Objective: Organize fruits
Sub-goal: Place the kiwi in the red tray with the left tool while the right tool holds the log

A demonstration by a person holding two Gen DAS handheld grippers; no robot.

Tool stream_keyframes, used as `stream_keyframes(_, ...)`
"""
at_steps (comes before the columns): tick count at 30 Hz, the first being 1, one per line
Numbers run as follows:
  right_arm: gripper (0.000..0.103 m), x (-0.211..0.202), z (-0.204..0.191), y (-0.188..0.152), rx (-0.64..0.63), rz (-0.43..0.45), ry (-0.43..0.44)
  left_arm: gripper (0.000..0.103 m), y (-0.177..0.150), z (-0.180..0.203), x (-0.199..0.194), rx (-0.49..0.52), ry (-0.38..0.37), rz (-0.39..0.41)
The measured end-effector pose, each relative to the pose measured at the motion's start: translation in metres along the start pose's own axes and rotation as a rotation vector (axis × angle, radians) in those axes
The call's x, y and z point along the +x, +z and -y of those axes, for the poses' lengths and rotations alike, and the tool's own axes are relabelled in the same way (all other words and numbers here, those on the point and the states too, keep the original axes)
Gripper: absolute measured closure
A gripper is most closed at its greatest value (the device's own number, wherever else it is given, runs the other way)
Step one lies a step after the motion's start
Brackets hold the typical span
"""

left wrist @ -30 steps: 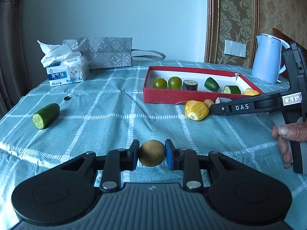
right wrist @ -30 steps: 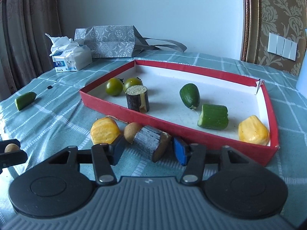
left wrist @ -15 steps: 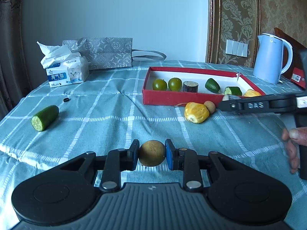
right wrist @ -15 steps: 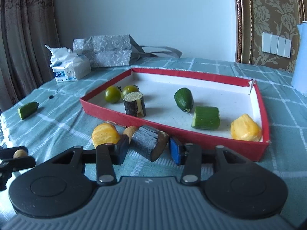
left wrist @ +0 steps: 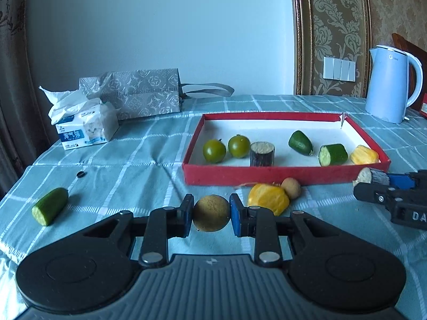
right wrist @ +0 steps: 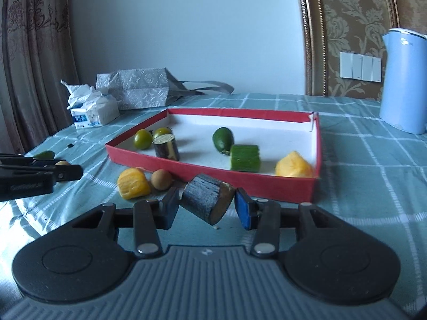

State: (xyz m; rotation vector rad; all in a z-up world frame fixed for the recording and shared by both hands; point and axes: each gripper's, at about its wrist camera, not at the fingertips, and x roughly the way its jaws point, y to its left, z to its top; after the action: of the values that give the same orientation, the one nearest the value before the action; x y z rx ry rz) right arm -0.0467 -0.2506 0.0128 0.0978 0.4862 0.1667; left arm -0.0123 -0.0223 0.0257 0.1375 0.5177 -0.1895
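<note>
My left gripper (left wrist: 211,213) is shut on a round brown fruit (left wrist: 211,213), held above the cloth in front of the red box (left wrist: 267,177). My right gripper (right wrist: 207,204) is shut on a dark sugarcane piece (right wrist: 206,202), tilted, just in front of the box's near wall (right wrist: 213,173). The box holds two green tomatoes (left wrist: 214,151), a sugarcane piece (left wrist: 262,154), green cucumber pieces (left wrist: 333,154) and a yellow piece (left wrist: 364,155). A yellow piece (left wrist: 268,199) and a small brown fruit (left wrist: 291,187) lie before the box. A cucumber piece (left wrist: 50,205) lies far left.
A tissue pack (left wrist: 85,126) and a grey paper bag (left wrist: 141,93) stand at the back left. A blue kettle (left wrist: 389,82) stands at the back right. A small dark object (left wrist: 80,174) lies on the checked cloth.
Both grippers have risen and moved toward the box with their loads. The right gripper closed on the sugarcane piece and lifted it off the cloth.
</note>
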Motion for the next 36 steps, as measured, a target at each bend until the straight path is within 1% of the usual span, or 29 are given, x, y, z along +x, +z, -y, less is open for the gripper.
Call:
stream_keyframes(4,0.060,-0.006,0.006,-0.001,0.010,0.024,-0.008,0.075,0.010,0.010,0.008,0.006,0.009,0.013)
stream_keyframes(17,0.060,-0.006,0.016,-0.003,0.043,0.051,-0.011,0.075,0.032,0.028,0.038,-0.006,0.026,0.035)
stream_keyframes(26,0.060,-0.005,0.015,-0.004,0.034,0.062,-0.018,0.075,0.035,0.023,0.055,-0.033,0.041,0.040)
stream_keyframes(32,0.060,-0.004,0.015,-0.004,0.039,0.061,-0.016,0.075,0.038,0.017,0.062,-0.052,0.030,0.030)
stream_keyframes(36,0.060,-0.004,0.016,-0.004,0.045,0.059,-0.015,0.075,0.048,0.017,0.061,-0.040,0.027,0.056)
